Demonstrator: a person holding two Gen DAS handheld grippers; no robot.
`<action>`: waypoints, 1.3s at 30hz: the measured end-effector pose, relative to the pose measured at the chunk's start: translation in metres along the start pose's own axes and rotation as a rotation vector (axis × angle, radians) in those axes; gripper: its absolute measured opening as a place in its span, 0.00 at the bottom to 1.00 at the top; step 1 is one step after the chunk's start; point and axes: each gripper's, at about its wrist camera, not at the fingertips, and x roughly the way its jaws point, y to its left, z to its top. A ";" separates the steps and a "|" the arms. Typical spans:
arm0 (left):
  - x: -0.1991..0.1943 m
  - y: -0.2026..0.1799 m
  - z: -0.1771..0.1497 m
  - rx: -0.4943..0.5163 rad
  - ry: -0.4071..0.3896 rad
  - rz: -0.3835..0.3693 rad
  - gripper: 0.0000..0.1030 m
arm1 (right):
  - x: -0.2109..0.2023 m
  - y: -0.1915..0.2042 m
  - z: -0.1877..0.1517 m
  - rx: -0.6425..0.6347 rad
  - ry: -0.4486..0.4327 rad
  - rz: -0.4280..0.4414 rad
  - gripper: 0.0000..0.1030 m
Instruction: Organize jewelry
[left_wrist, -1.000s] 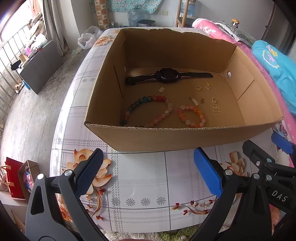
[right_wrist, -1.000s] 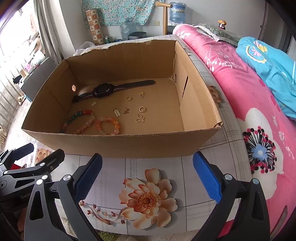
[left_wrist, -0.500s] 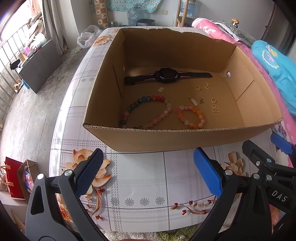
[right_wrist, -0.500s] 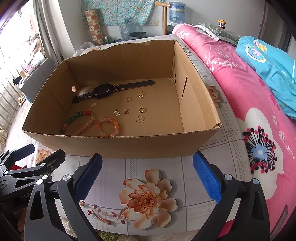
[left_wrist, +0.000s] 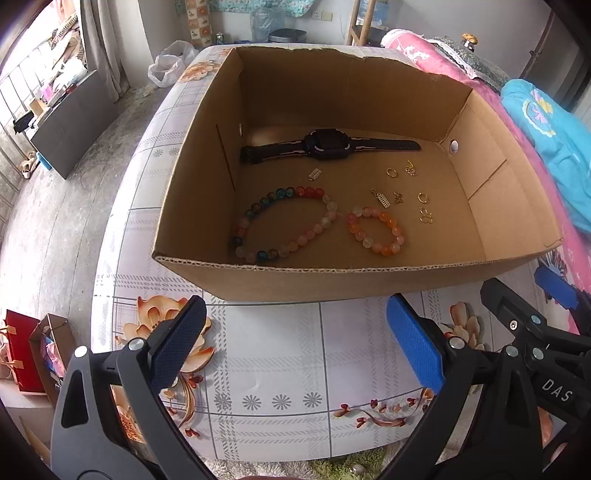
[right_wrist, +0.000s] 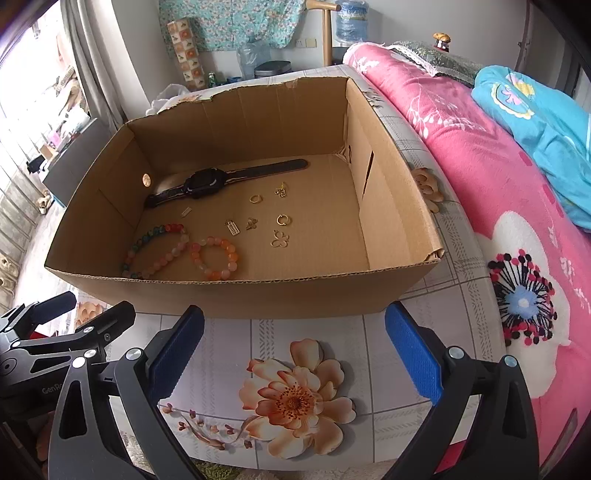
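Two grippers hang over the near edge of the table (left_wrist: 280, 369), both short of the cardboard box (left_wrist: 332, 280) and touching nothing. Left gripper (left_wrist: 295, 339) has its blue pads spread wide, nothing between them; right gripper (right_wrist: 295, 343) the same, wide apart and holding nothing.

All the jewelry lies on the box floor. Black watch (left_wrist: 327, 144) lies flat near the far wall, strap stretched out, long axis running left to right and roughly parallel to that wall; in the right wrist view (right_wrist: 205, 181) its right end tilts away toward the far right corner. Long multicolour bead bracelet (left_wrist: 284, 225) lies in an oval at front left, long axis slanting from near left to far right. Small orange bead bracelet (left_wrist: 375, 230) sits just to its right, seemingly touching it, though the view is too small to be sure. Small gold pieces (left_wrist: 406, 192) are scattered right of the bracelets, apart from one another; some look like rings and charms. Pink blanket (right_wrist: 498, 192) lies right of the table.
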 end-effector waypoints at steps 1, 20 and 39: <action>0.000 0.000 0.000 0.001 0.001 0.000 0.92 | 0.000 0.000 0.000 0.001 0.000 0.001 0.93; 0.006 0.003 0.007 -0.001 0.022 -0.005 0.92 | 0.003 0.000 0.002 0.006 0.002 0.005 0.93; 0.012 0.006 0.011 -0.009 0.056 -0.023 0.92 | 0.008 0.003 0.002 0.015 0.010 0.012 0.93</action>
